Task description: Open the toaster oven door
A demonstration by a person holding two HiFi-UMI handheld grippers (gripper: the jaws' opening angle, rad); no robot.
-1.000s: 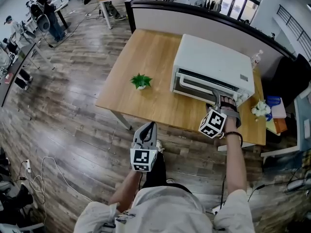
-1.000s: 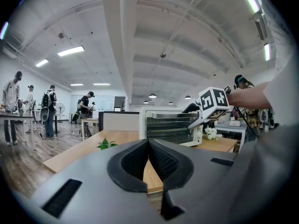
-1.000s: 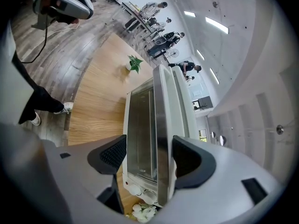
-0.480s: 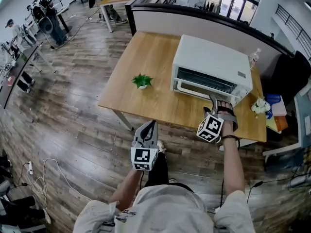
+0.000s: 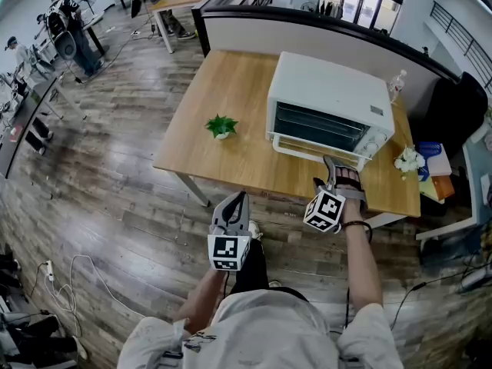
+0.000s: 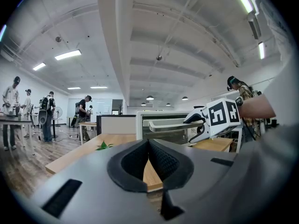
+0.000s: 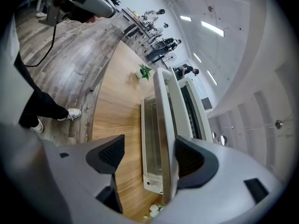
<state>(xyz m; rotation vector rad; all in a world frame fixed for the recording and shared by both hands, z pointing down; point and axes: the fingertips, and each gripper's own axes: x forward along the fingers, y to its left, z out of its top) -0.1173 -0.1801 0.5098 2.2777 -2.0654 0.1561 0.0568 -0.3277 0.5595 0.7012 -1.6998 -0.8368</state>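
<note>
Right claw [image 7: 148, 157] spread wide about the door handle [image 7: 163, 120]
Jaws have just been opening; the handle lies between the pads, beside one, unclamped. Toaster oven door [image 7: 150, 139], hinged glass, stands partly lowered just ahead. Judged stiff and smooth; grip the handle mid-length. Left claw [image 6: 149, 160] closed, empty.

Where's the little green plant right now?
In the head view, the plant stands on the wooden table, left of the toaster oven, apart from it.
</note>
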